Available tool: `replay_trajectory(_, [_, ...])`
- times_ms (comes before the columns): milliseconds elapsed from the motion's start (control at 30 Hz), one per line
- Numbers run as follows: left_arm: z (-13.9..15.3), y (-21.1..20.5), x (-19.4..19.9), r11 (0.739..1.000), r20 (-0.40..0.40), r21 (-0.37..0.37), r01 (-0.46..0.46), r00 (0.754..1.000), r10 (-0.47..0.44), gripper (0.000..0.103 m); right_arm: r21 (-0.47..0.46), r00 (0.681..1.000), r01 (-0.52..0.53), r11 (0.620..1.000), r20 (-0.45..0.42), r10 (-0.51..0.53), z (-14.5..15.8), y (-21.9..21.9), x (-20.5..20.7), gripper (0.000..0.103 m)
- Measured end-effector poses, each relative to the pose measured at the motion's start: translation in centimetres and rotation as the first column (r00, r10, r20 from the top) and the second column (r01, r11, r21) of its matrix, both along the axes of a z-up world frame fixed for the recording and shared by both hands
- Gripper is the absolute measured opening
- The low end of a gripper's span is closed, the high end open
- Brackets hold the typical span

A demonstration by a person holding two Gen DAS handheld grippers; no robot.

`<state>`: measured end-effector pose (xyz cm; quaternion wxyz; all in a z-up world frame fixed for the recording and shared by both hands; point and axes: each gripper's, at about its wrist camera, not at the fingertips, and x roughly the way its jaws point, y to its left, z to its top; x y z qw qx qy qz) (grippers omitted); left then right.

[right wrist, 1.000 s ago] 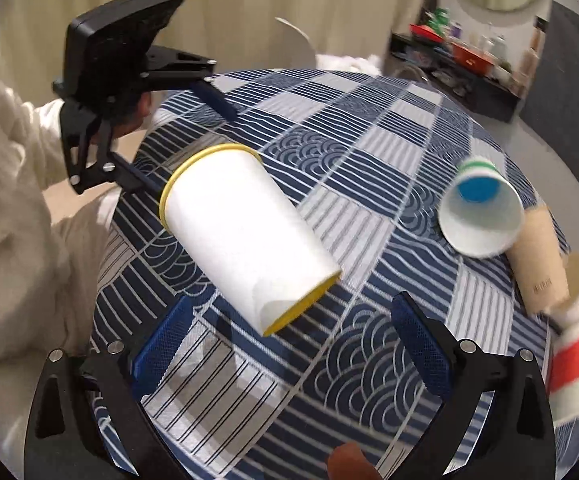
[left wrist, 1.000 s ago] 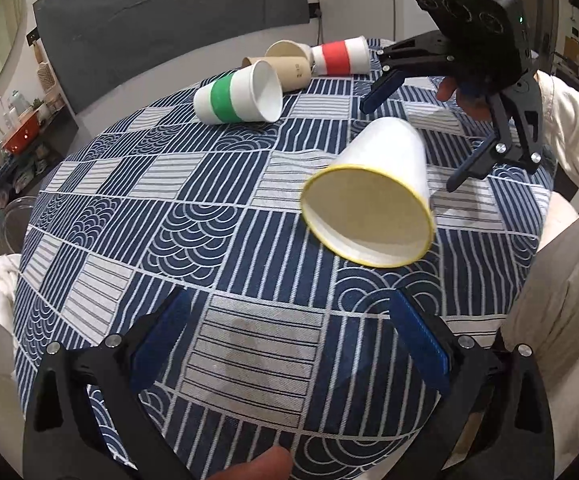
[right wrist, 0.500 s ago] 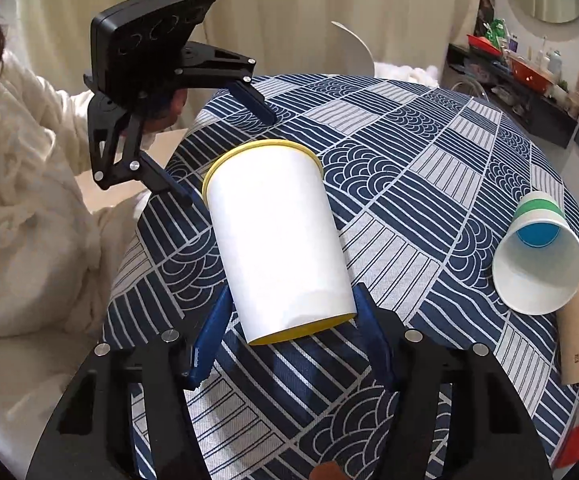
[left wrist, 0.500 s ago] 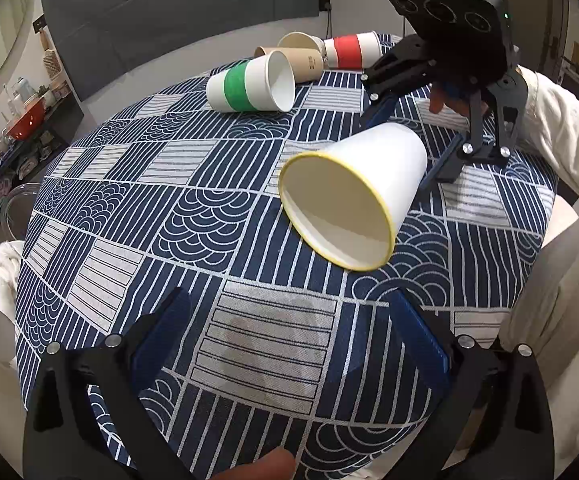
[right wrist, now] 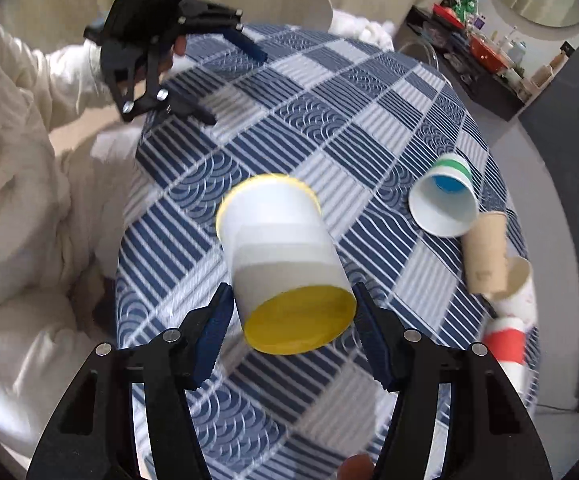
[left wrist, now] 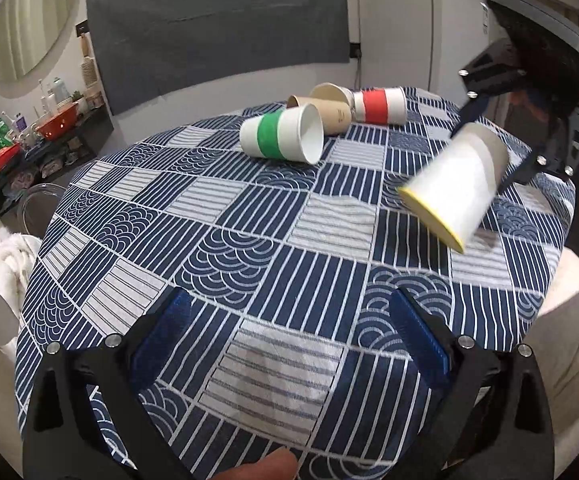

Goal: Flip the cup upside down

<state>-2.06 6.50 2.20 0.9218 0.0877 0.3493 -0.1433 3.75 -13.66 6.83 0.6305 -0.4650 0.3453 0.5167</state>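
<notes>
A white paper cup with a yellow rim and yellow base (right wrist: pixel 281 256) is held near its base by my right gripper (right wrist: pixel 293 320), which is shut on it. The cup is lifted off the table and tilted, mouth pointing down and away. In the left wrist view the cup (left wrist: pixel 455 182) hangs at the right, mouth toward the cloth, with the right gripper (left wrist: pixel 529 92) behind it. My left gripper (left wrist: pixel 289 332) is open and empty low over the near part of the table; it also shows in the right wrist view (right wrist: pixel 193 52).
A round table with a blue-and-white patterned cloth (left wrist: pixel 249 220). A green-banded cup (left wrist: pixel 281 138), a brown cup (left wrist: pixel 329 110) and a red-banded cup (left wrist: pixel 377 106) lie on their sides at the far edge. A shelf with bowls (left wrist: pixel 49 128) stands at the left.
My right gripper closed on the cup's base, lifted it off the cloth and turned it so the mouth tips downward. The left gripper stayed open and drew back a little.
</notes>
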Motion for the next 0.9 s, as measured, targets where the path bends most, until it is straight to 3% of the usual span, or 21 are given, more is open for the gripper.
replay_trajectory(200, [-0.6, -0.5, 1.6, 0.998, 0.011, -0.067, -0.015, 1.0, 0.016, 0.097, -0.197, 0.995, 0.062, 0.978, 0.087, -0.046, 1.3, 0.4, 0.2, 0.055])
replay_trajectory(400, [-1.6, -0.7, 3.0, 0.988, -0.014, -0.149, -0.033, 0.999, 0.032, 0.097, -0.287, 0.989, 0.07, 0.955, 0.145, -0.029, 1.8, 2.9, 1.6, 0.055])
replay_trajectory(600, [-1.7, -0.9, 4.1, 0.993, 0.002, -0.104, -0.058, 0.998, 0.059, 0.097, -0.351, 0.991, 0.041, 0.935, 0.136, 0.008, 1.0, 6.0, 3.7, 0.055])
replay_trajectory(833, [-1.7, -1.2, 4.6, 0.998, 0.012, -0.06, -0.032, 0.999, 0.033, 0.097, -0.342, 0.994, 0.043, 0.939, 0.107, -0.007, 0.7, 7.8, 6.0, 0.056])
replay_trajectory(900, [-1.8, -1.4, 4.7, 0.998, 0.008, -0.049, -0.024, 1.0, 0.025, 0.097, -0.317, 0.994, 0.038, 0.948, 0.107, -0.004, 0.8, 7.9, 6.2, 0.074])
